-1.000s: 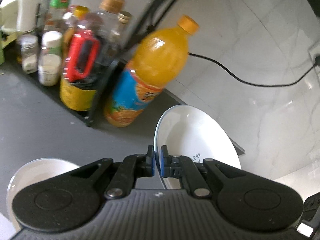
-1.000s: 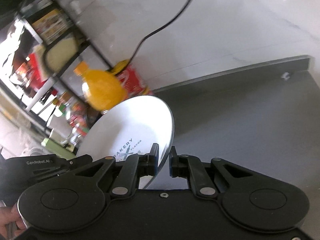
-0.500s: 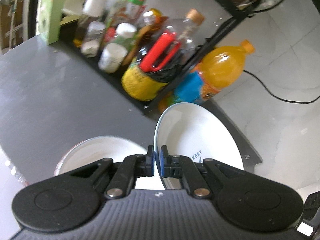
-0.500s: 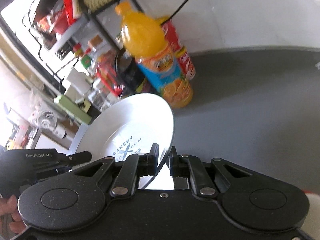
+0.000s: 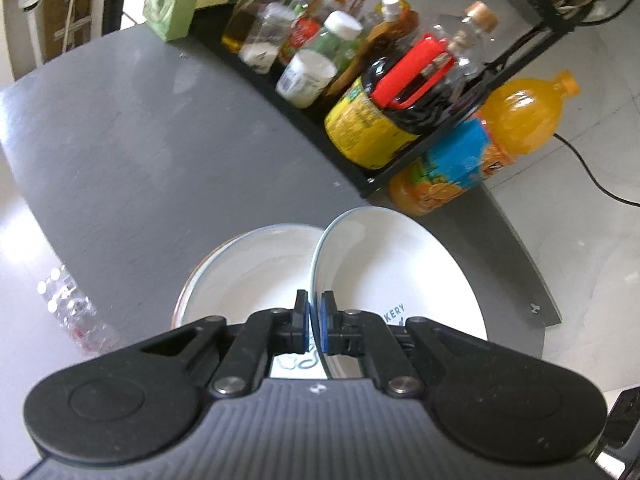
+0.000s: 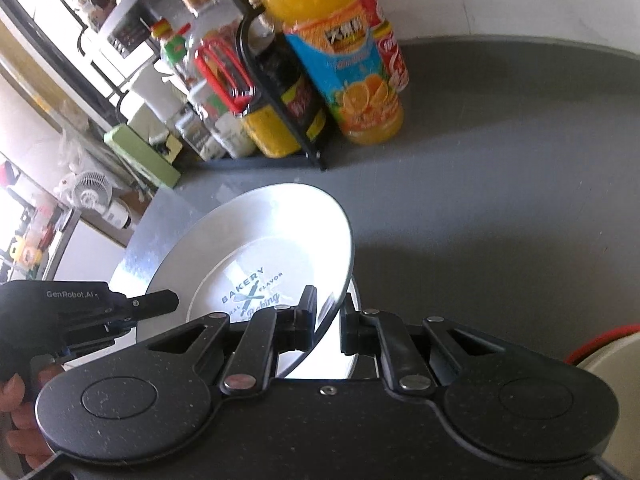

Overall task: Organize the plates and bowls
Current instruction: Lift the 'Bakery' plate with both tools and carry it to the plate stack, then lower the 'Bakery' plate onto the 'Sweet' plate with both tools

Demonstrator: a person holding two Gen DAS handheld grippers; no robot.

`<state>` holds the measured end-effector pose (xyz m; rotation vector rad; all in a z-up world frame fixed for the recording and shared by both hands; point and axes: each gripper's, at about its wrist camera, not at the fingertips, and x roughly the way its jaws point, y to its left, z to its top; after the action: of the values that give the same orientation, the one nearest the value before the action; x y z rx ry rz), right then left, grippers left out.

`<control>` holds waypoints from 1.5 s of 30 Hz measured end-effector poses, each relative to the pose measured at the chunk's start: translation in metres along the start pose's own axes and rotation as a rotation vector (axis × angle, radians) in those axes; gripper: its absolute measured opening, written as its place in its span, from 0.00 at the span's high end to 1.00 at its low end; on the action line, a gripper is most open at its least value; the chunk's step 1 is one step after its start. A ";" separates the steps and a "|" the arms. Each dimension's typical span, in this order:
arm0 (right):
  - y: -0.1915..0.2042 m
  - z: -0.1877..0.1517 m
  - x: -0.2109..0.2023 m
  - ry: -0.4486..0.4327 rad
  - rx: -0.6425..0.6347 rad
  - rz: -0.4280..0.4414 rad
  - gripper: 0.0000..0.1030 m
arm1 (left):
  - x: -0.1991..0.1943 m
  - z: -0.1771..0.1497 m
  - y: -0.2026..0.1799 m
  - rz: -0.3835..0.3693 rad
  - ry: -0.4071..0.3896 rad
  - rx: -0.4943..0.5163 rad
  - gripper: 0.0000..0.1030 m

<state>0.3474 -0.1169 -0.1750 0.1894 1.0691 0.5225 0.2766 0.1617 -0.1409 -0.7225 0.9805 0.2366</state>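
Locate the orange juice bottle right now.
The orange juice bottle stands on the grey counter at the right end of the black condiment rack, beyond the held plate.

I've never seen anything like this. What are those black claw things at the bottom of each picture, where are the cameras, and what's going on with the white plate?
Those black claws are hand-held tools with two pinching fingers, one in each of a person's hands. A camera sits on each tool and looks forward along its fingers, so each picture shows its own claw at the bottom.

The left gripper pinches the rim of a white plate printed with "BAKERY", holding it tilted above another plate lying on the grey counter. In the other picture, the right gripper straddles the same plate's opposite edge, its fingers slightly apart. Behind stand an orange juice bottle and a black rack of bottles.
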 end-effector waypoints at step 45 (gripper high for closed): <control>0.016 -0.025 0.025 0.063 -0.055 -0.093 0.93 | 0.053 -0.023 0.006 0.261 0.131 0.247 0.85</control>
<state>0.3299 -0.0928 -0.2006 0.0744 1.1181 0.4761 0.2878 0.1447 -0.1955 -0.3868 1.2064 0.2916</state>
